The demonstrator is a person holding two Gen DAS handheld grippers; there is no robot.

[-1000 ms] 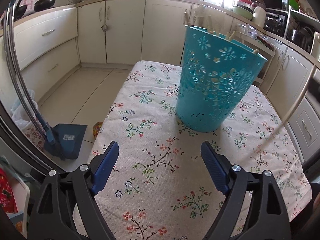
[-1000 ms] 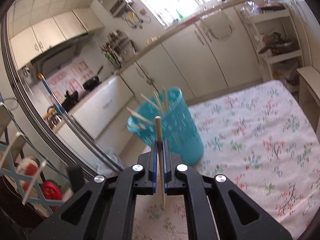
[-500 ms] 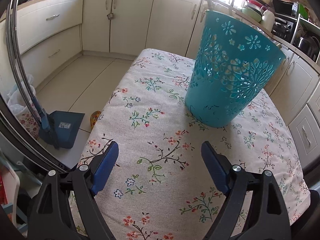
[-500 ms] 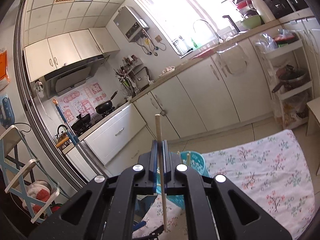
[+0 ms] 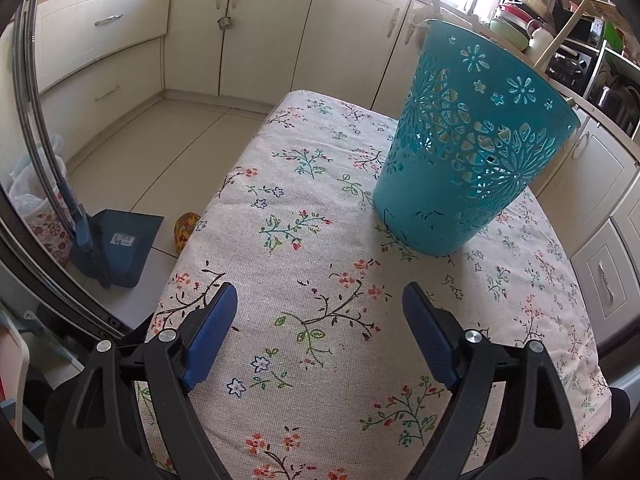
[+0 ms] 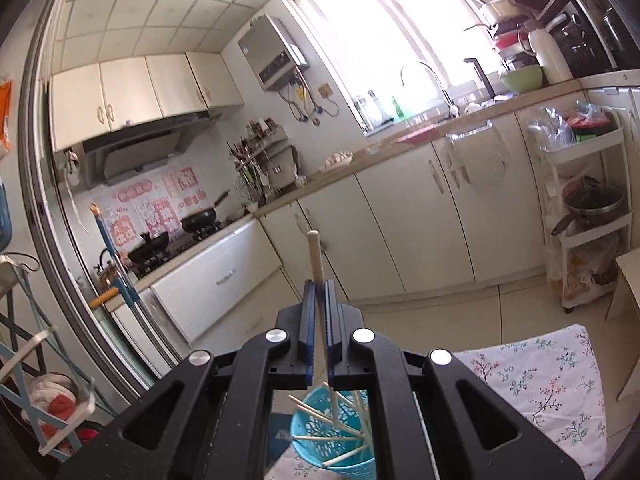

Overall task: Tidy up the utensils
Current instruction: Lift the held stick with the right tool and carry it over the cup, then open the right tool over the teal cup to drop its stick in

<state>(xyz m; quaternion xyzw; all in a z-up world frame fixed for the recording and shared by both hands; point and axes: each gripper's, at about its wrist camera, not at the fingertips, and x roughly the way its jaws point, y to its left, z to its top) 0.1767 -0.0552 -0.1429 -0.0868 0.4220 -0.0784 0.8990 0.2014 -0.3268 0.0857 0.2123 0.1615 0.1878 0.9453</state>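
Note:
A teal perforated plastic basket [image 5: 468, 148] stands upright on the floral tablecloth [image 5: 320, 320]. My left gripper [image 5: 318, 332] is open and empty, low over the cloth, short of the basket. My right gripper [image 6: 319, 292] is shut on a pale wooden chopstick [image 6: 314, 254] held upright, high above the basket [image 6: 316, 444]. The chopstick's lower end reaches down into the basket's mouth, where several other chopsticks [image 6: 340, 438] lie crossed. In the left wrist view a chopstick [image 5: 568, 24] slants up out of the basket's rim.
Cream kitchen cabinets [image 5: 280, 28] ring the table. A blue dustpan [image 5: 112, 248] stands on the tiled floor at the left. A white shelf rack with pots [image 6: 588, 208] stands at the right. The table's left edge drops to the floor.
My right gripper has risen with the chopstick and now looks down on the basket from above. My left gripper has drawn slightly closer to the basket and stays open.

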